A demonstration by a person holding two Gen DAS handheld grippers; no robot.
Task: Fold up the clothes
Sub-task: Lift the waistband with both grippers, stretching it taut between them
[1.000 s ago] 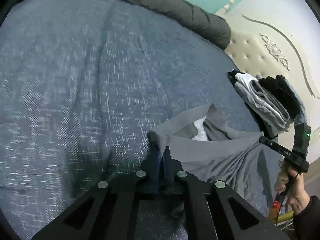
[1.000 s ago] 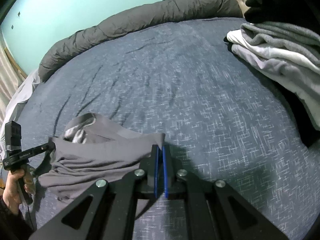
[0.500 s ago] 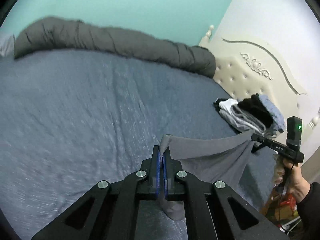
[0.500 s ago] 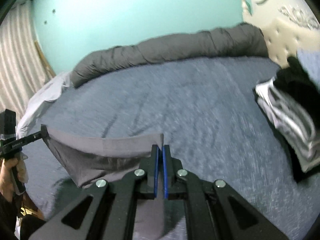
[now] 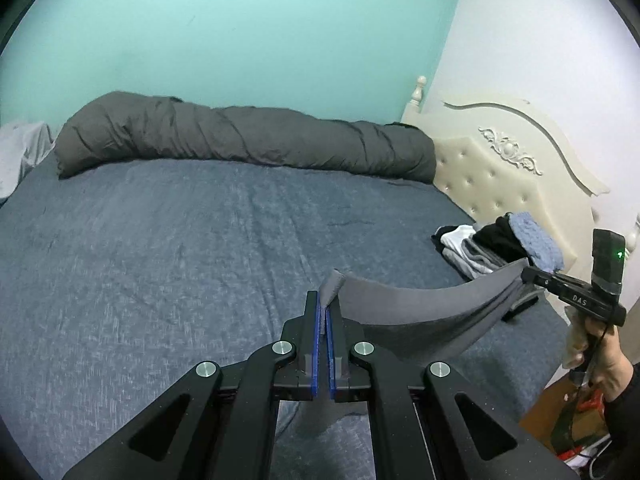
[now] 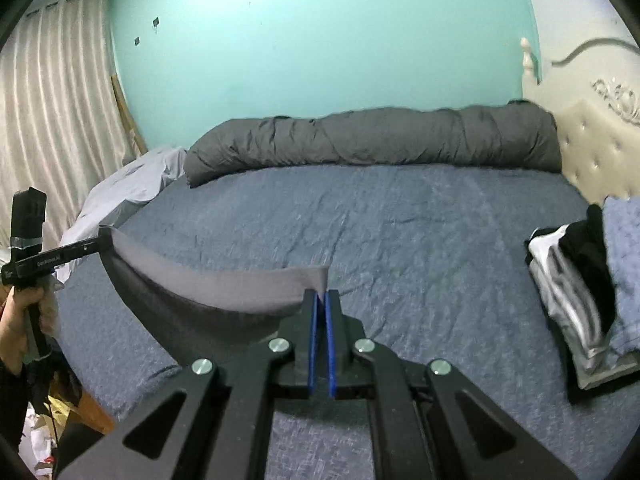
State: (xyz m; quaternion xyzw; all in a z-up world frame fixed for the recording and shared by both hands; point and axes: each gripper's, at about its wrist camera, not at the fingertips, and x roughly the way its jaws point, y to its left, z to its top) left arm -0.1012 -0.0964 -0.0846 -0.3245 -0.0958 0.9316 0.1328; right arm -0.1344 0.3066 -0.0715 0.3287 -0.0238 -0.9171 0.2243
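The left gripper [image 5: 325, 312], a black two-finger tool with blue pads, was pinched tight on one top corner of a soft grey knit garment [image 5: 404, 312]. The right gripper [image 6: 320, 304], built the same, was clamped on the opposite corner [image 6: 316, 278]. Between the two the upper hem hung in a shallow sag, and the rest of the cloth dropped from it, raised above the dark blue woven bedsheet [image 5: 180, 272]. Whether its lower edge had cleared the sheet could not be told, as the tool bodies hid it.

Taking the sheet as landmark: a rolled dark grey duvet [image 5: 248, 140] lay along its far edge, a cream tufted headboard [image 5: 500, 176] stood at its right end, and a stack of folded clothes in white, grey, black and blue [image 6: 580, 292] sat on it by that headboard. The hanging garment was at its near edge, left of the stack in the right wrist view.

The likely trouble from here was a corner slipping out, since each pinch took only a small bite of stretchy fabric and the whole weight hung from those two points. A slack hem could also let the cloth land creased or doubled. A swing toward the headboard might knock the stack over.
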